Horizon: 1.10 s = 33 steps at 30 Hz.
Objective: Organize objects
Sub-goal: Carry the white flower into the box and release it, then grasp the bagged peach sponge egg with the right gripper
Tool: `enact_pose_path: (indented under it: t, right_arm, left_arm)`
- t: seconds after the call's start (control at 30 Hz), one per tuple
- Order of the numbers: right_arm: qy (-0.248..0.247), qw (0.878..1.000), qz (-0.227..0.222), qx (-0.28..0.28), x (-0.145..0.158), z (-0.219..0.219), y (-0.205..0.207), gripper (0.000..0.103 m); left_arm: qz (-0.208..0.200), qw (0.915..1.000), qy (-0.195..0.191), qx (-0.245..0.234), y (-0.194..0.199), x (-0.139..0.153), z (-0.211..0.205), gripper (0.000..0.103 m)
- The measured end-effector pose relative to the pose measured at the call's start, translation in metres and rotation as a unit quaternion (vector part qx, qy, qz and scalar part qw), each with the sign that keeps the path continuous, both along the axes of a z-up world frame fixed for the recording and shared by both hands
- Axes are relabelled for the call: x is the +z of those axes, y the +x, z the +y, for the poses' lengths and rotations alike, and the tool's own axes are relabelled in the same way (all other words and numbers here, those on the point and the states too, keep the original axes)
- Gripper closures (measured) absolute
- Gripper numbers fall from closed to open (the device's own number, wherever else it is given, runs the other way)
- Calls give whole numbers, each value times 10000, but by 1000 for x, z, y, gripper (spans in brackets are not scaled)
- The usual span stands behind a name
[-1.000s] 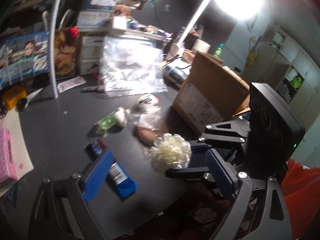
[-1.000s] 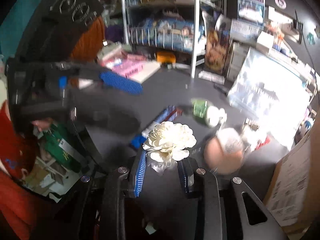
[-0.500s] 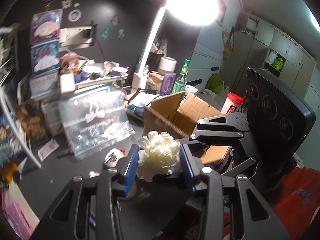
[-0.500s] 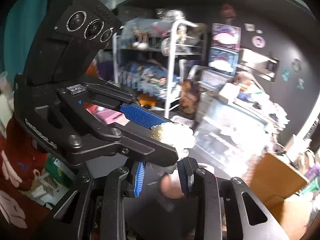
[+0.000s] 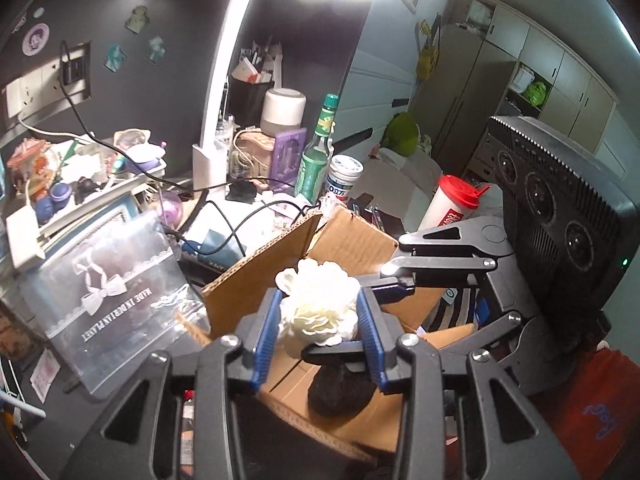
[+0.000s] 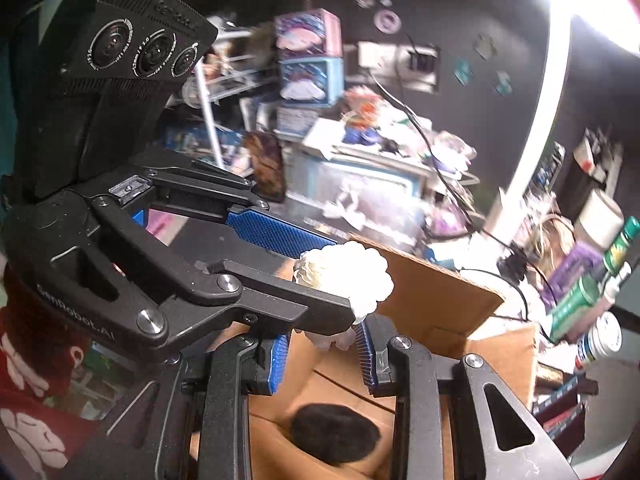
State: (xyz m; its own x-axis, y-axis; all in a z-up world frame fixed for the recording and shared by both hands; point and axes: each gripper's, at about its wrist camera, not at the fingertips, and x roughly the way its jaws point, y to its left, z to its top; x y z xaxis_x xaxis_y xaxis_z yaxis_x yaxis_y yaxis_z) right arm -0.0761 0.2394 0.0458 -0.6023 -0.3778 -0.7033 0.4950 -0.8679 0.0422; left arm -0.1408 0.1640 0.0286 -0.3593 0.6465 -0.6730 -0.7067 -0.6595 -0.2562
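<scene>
The white flower (image 5: 318,308), which a second ago sat near the tabletop amid the clutter, is now up over the open cardboard box (image 5: 356,248), and the left gripper (image 5: 318,334), wide open and apart from it then, has closed its blue pads on the bloom's two sides. The right gripper (image 6: 324,354) comes in from 3 o'clock in the left view; its jaws bracket the flower's underside, but whether they pinch it or have slackened I cannot tell. A dark lump (image 6: 334,434) already lies on the box floor at 6 o'clock below the flower. Judging from this, a hand-over above the box is under way, and the drop into it looks close.
</scene>
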Motion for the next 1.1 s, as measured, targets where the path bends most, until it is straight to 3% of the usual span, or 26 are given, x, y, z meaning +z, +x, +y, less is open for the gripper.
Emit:
enact_pose_path:
  t: [0.07, 0.13, 0.17, 0.2, 0.33, 0.4, 0.57, 0.73, 0.8, 0.9, 1.1]
  right_arm:
    - [112, 9999, -91, -43, -3, 3, -5, 77]
    - [197, 9996, -166, -114, -5, 5, -9, 60]
    - [225, 9995, -154, -153, -5, 6, -8, 44]
    - [285, 9993, -125, -185, -5, 6, -8, 34]
    - [351, 9990, -37, -256, -3, 7, -8, 29]
    - [310, 9992, -11, -260, -2, 7, -7, 14]
    - [364, 9983, 363, -281, 5, -1, 1, 4]
    - [197, 9989, 406, -115, 13, -17, 7, 2]
    - [349, 9982, 472, -97, 17, -31, 10, 2]
    - [426, 9959, 793, -44, 21, -52, 24, 2]
    - [-155, 9957, 676, 606, 20, -108, 46, 2]
  left_arm:
    - [-75, 10000, -57, -22, -6, -3, 8, 65]
    - [-81, 9999, -136, 51, -9, -4, 11, 38]
    - [-23, 9998, -155, 95, -9, -4, 10, 34]
    - [0, 9999, -142, 95, -8, -3, 9, 31]
    - [56, 9999, -61, 108, -4, 2, 1, 29]
    - [108, 9998, -57, 173, -2, 4, -5, 29]
    - [249, 9993, 42, 292, 7, 10, -24, 29]
    - [443, 9971, 114, 611, 19, 17, -58, 28]
    - [486, 9959, 160, 748, 24, 18, -73, 28]
    - [613, 9925, 218, 1039, 33, 19, -103, 16]
    - [802, 9814, 266, 1726, 58, 5, -165, 14]
